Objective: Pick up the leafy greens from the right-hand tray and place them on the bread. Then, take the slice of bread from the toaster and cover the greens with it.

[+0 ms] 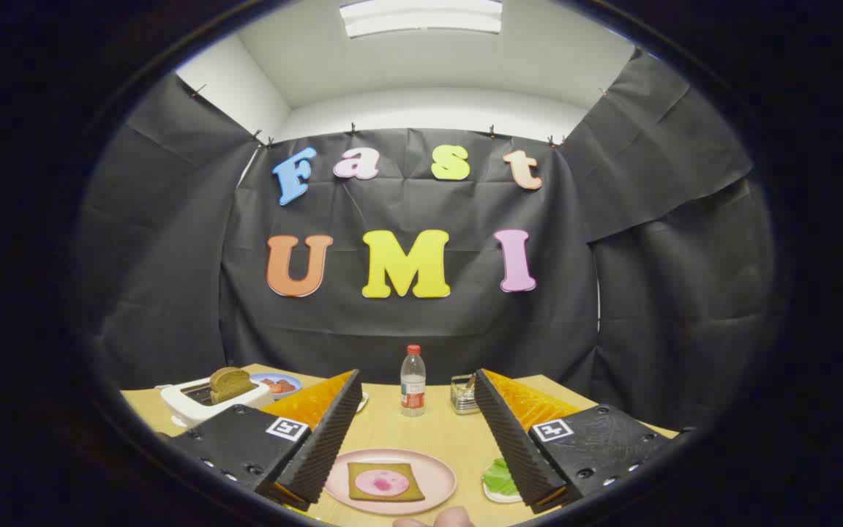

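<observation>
Greens [499,477] untouched by right finger; hand-held gripper [417,413] wide open, empty

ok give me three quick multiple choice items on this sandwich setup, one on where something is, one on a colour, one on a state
1. Where is the water bottle?
A. beyond the fingers, at the table's far side
B. on the pink plate
C. inside the toaster

2. What colour is the plate under the bread?
A. blue
B. pink
C. black

3. How is the hand-held gripper?
A. shut on the bread
B. shut on the leafy greens
C. open, holding nothing

Answers: 1 A, it stands upright past the fingertips near the wall. 2 B, the rim around the bread is pink. 3 C, the fingers stand wide apart, and the leafy greens lie on their small tray.
</observation>
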Demonstrator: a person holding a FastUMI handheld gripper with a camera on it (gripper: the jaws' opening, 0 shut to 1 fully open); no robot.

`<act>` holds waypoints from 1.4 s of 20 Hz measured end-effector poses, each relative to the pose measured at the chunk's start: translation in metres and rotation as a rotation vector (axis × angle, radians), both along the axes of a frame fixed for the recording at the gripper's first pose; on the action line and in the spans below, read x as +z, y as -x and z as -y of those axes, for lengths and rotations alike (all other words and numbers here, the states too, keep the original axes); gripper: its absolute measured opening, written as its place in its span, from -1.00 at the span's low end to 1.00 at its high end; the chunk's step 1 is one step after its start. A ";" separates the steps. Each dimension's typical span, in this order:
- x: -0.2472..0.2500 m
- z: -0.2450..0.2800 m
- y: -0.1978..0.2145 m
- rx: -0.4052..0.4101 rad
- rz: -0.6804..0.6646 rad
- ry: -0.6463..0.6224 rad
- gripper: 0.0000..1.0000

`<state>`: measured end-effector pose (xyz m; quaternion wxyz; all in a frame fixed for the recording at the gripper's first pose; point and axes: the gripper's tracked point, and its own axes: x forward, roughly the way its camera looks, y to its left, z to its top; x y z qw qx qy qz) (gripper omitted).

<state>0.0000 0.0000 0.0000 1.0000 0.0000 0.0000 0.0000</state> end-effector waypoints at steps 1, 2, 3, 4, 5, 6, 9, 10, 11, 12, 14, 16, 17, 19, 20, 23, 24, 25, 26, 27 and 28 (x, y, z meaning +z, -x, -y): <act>0.001 0.000 0.000 0.002 0.003 0.001 0.90; 0.001 -0.001 0.001 0.001 0.004 0.003 0.90; 0.001 0.000 0.002 -0.002 0.005 0.004 0.90; 0.002 0.001 0.002 -0.004 0.004 0.004 0.90; 0.001 0.001 0.001 -0.006 0.003 0.002 0.90; 0.002 0.001 0.002 -0.007 0.003 0.001 0.90; 0.002 0.002 0.002 -0.010 0.003 0.001 0.89; 0.002 0.003 0.002 -0.011 0.005 0.000 0.89; 0.004 0.004 0.003 -0.012 0.009 -0.001 0.89; 0.004 0.005 0.003 -0.016 0.010 -0.001 0.89; 0.003 0.007 0.004 -0.019 0.010 -0.001 0.90; 0.003 0.008 0.006 -0.019 0.009 -0.006 0.90; 0.003 0.009 0.006 -0.021 0.007 -0.008 0.90; 0.002 0.011 0.005 -0.024 0.001 -0.010 0.90; 0.001 0.013 0.005 -0.026 0.001 -0.010 0.89; 0.002 0.018 0.006 -0.032 0.000 -0.005 0.89; 0.001 0.021 0.006 -0.036 -0.002 -0.002 0.90; 0.000 0.024 0.007 -0.038 -0.004 -0.001 0.89; -0.002 0.028 0.007 -0.042 -0.008 0.000 0.89; -0.003 0.033 0.007 -0.048 -0.013 0.002 0.90; -0.006 0.039 0.008 -0.051 -0.021 0.004 0.90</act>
